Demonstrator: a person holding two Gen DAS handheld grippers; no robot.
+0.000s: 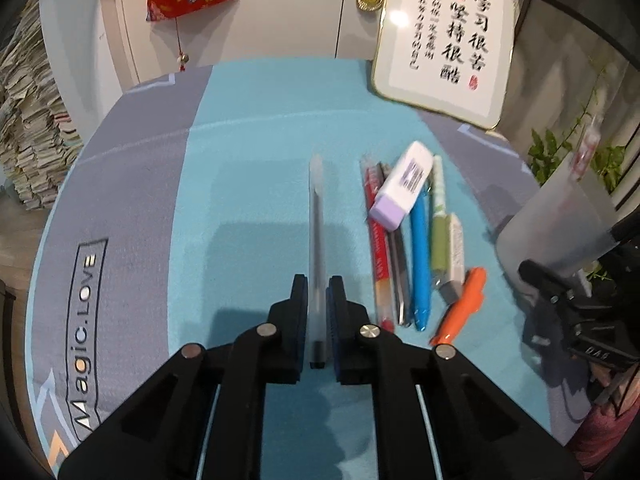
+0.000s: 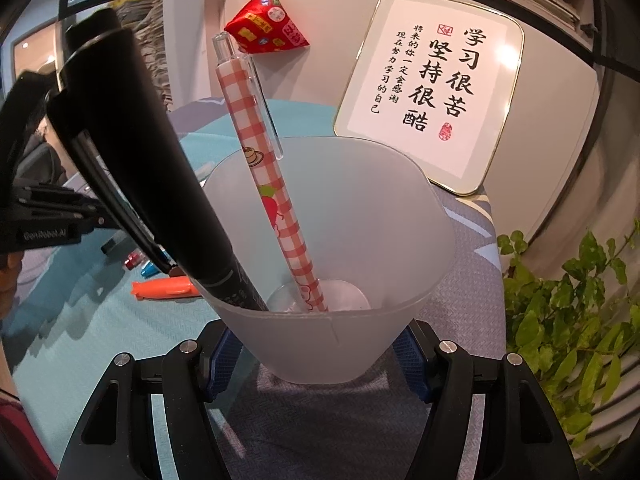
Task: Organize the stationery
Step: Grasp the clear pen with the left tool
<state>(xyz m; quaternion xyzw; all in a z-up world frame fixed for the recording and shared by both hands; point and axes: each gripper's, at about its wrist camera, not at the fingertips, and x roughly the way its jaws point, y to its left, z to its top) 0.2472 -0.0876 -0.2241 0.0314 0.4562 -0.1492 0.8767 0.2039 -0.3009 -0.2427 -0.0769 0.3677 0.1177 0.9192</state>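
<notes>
The clear pen is clamped near its rear end between the nearly closed jaws of the left gripper, so it can be carried lengthwise to the cup. The cup is gripped at its base by the right gripper, probably to steady it. A checked pen and a black marker are already leaned inside.

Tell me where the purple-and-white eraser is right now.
In the left wrist view, the eraser lies right of centre on the blue mat, resting across the far ends of the red pen and blue pen.
</notes>
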